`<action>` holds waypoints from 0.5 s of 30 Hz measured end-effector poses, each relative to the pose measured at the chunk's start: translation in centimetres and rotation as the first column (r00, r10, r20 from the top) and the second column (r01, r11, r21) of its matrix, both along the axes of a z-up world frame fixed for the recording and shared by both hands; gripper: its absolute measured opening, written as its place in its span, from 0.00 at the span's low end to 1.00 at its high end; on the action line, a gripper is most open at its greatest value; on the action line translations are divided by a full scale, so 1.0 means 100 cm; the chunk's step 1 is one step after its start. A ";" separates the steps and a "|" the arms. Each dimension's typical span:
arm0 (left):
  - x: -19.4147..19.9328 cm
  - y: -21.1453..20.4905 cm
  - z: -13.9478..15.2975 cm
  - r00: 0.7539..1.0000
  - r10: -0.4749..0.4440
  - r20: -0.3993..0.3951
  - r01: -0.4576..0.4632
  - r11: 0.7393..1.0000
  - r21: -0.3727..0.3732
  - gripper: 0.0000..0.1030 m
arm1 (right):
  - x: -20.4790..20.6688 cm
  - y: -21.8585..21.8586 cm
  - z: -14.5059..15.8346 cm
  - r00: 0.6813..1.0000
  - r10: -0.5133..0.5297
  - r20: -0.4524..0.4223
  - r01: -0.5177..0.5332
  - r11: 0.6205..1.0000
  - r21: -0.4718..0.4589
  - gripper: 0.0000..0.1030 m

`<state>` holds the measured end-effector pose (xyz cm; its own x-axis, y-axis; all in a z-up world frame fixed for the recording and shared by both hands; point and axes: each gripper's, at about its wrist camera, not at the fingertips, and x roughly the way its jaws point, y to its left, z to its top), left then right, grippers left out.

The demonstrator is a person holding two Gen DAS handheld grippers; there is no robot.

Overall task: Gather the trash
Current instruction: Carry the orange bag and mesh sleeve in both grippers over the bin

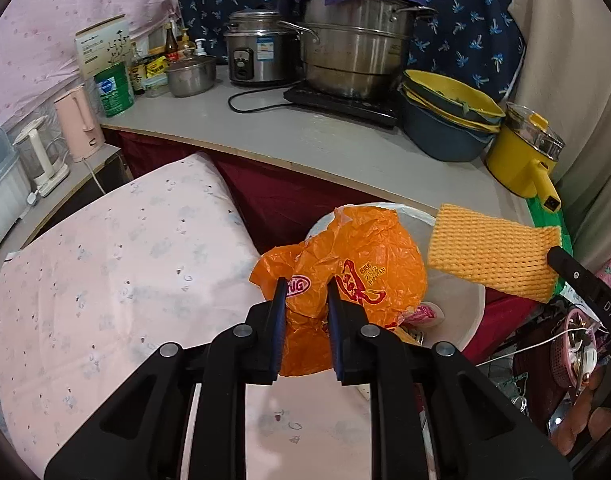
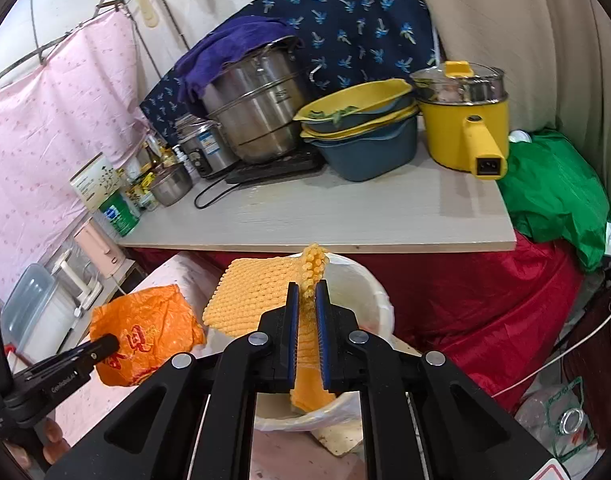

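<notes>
My left gripper (image 1: 303, 294) is clamped narrow on a crumpled orange bag (image 1: 345, 268), which bulges out ahead of the pads. My right gripper (image 2: 305, 296) is pinched almost fully closed on a yellow foam net (image 2: 249, 300); the net fans out to the left of the jaws and a fold sticks up above the tips. Both items hang over or just beside the white lined bin (image 2: 379, 304), which stands on the floor against the red cloth (image 2: 485, 300) under the table (image 2: 345, 216). From the left wrist view the bag covers most of the bin mouth, with the net held to its right. I judge the pickup stage complete for these two items and the drop not yet made: both are held above the rim, neither inside. Some rubbish already lies in the bin, though I cannot tell what. What is left is releasing both items over the opening. The table edge itself looks free of loose trash.
</notes>
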<state>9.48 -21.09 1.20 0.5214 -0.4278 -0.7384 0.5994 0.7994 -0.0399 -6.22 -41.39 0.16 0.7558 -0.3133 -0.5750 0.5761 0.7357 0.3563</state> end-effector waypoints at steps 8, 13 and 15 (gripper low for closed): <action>-0.003 -0.040 -0.028 0.998 -0.055 -0.042 0.056 0.998 0.039 0.20 | -0.007 -0.024 -0.018 0.999 -0.041 -0.024 0.042 0.999 0.024 0.09; -0.001 -0.048 -0.038 0.998 -0.050 -0.048 0.052 0.998 0.048 0.36 | -0.001 -0.030 -0.027 0.998 -0.040 -0.038 0.041 0.999 0.034 0.09; 0.001 -0.046 -0.040 0.998 -0.044 -0.039 0.045 0.998 0.045 0.39 | 0.002 -0.031 -0.029 0.999 -0.034 -0.040 0.035 0.999 0.035 0.09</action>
<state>9.53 -25.66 -2.76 0.4738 -0.4153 -0.7765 0.6331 0.7736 -0.0274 -5.98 -44.52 -2.71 0.7213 -0.3178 -0.6154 0.6152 0.7022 0.3584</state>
